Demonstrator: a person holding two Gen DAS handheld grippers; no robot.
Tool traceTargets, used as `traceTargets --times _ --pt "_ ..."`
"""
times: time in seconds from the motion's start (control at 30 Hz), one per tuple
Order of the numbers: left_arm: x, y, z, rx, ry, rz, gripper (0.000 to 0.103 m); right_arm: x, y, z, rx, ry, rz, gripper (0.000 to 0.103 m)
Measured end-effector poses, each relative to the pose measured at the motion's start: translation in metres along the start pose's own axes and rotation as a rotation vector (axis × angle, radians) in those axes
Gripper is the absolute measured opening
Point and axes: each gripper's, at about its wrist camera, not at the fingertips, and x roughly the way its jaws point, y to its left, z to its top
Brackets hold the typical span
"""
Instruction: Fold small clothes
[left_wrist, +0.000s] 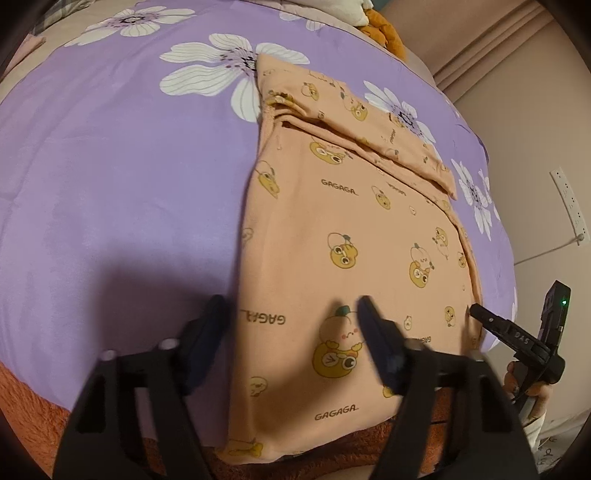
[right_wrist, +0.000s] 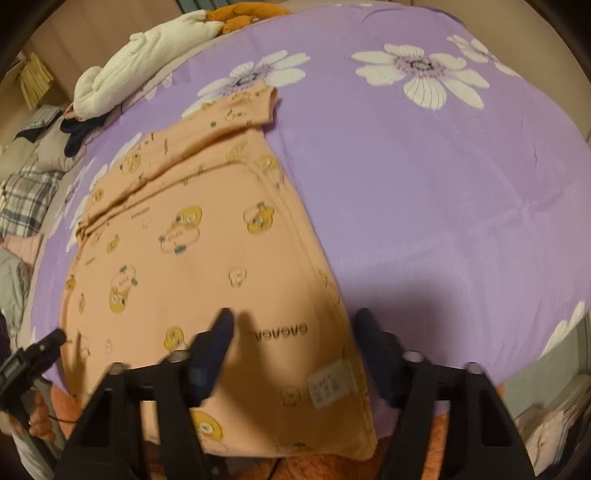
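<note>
A purple quilt (right_wrist: 424, 184) printed with white flowers (right_wrist: 421, 74) covered the bed before me. Toward eleven o'clock a rolled white cloth (right_wrist: 147, 59) lay at the quilt's edge, an orange plush thing (right_wrist: 240, 14) just beyond it. At nine o'clock sat plaid fabric (right_wrist: 29, 195) and a dark garment (right_wrist: 77, 136). At three o'clock, a white power strip (left_wrist: 569, 206) hung on the wall.
</note>
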Motion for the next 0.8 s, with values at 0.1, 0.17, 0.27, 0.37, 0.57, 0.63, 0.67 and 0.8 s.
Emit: traceTargets --times 0.1,0.17,0.27,0.37,0.57,0.63,0.67,0.8 --pt "0.008 0.001 0.0 -0.021 0.039 -0.038 0.009 0.004 0.004 -0.002 -0.023 -0.001 -0.004 0.033" --pt "0.007 0.003 0.0 -0.041 0.033 -0.04 0.008 0.006 0.007 0.0 -0.038 -0.001 0.012 0.01" --pt "-0.004 -0.002 0.003 -0.038 0.008 -0.048 0.007 -0.002 0.011 0.005 -0.054 -0.022 0.03 0.006" --pt "-0.022 -0.007 0.014 -0.042 -0.028 -0.091 0.006 -0.023 0.012 0.017 -0.047 -0.079 0.119 0.006" --pt "-0.05 -0.017 0.048 0.0 -0.155 -0.103 0.007 -0.053 0.015 0.05 -0.045 -0.224 0.169 0.006" --pt "-0.048 -0.015 0.062 0.01 -0.175 -0.09 0.007 -0.052 0.015 0.062 -0.043 -0.259 0.149 0.006" --pt "-0.045 -0.013 0.067 0.008 -0.177 -0.087 0.007 -0.049 0.014 0.068 -0.035 -0.264 0.149 0.006" --pt "-0.019 -0.005 0.086 0.008 -0.156 -0.017 0.007 -0.023 0.011 0.085 -0.004 -0.236 0.14 0.006"
